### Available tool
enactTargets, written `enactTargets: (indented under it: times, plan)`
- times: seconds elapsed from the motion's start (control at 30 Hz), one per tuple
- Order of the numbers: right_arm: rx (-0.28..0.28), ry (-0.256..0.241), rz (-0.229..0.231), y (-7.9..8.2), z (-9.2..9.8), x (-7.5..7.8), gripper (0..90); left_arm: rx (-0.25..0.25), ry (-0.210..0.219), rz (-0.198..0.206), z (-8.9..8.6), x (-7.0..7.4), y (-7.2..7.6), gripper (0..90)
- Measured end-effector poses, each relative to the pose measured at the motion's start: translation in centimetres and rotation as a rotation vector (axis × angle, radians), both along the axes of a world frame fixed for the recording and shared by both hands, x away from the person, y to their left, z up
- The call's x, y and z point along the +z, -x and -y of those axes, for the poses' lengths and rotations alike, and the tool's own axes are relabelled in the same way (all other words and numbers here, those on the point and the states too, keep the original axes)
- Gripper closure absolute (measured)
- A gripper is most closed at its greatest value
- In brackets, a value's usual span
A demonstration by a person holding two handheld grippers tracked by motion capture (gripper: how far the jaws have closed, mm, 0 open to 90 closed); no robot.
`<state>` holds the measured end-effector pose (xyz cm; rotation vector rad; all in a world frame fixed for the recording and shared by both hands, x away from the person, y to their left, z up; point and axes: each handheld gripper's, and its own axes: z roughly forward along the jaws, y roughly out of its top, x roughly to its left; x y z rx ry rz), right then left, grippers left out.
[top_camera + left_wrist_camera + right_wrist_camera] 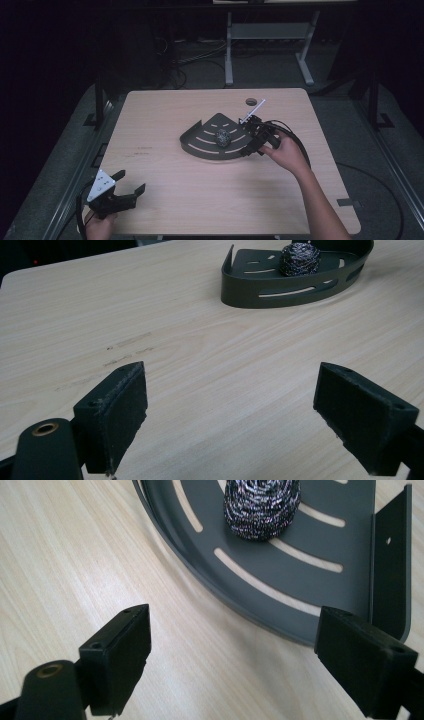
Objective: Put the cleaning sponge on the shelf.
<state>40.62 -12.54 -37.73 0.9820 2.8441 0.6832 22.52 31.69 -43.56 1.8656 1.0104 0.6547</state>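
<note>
I am holding my right claw [232, 652] spread wide and empty, hovering at the right rim of the tray [280, 587]. The scourer [261, 507] is sitting in the tray's middle, so placing looks done and only backing off is left. My left claw [121, 194] is waiting spread at the near-left corner of the counter [200, 200].

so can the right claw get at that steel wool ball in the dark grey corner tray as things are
Probably yes. The right claw is open at the curved rim of the dark grey slotted corner tray, and the round steel wool scourer sits straight ahead with nothing between them; the low rim looks easy to clear.
</note>
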Motion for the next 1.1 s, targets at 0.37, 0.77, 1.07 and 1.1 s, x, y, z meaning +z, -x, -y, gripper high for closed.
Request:
enactTargets:
  times: [0.37,0.77,1.07,1.1]
  plan:
    - [-0.011,0.002,-0.012,1.2,1.2,-0.8,14.4,0.002,0.003,0.0,0.0,0.0,0.0,13.2]
    - [-0.023,0.002,-0.01,3.2,2.9,-2.0,14.4,-0.001,0.001,-0.001,0.1,0.0,0.0,13.2]
    - [-0.031,-0.007,-0.007,4.3,3.9,-2.4,14.4,-0.001,-0.001,-0.001,0.1,0.0,0.0,13.2]
    - [-0.031,-0.007,-0.007,4.3,3.9,-2.4,14.4,-0.002,-0.001,0.0,0.1,0.0,0.0,13.2]
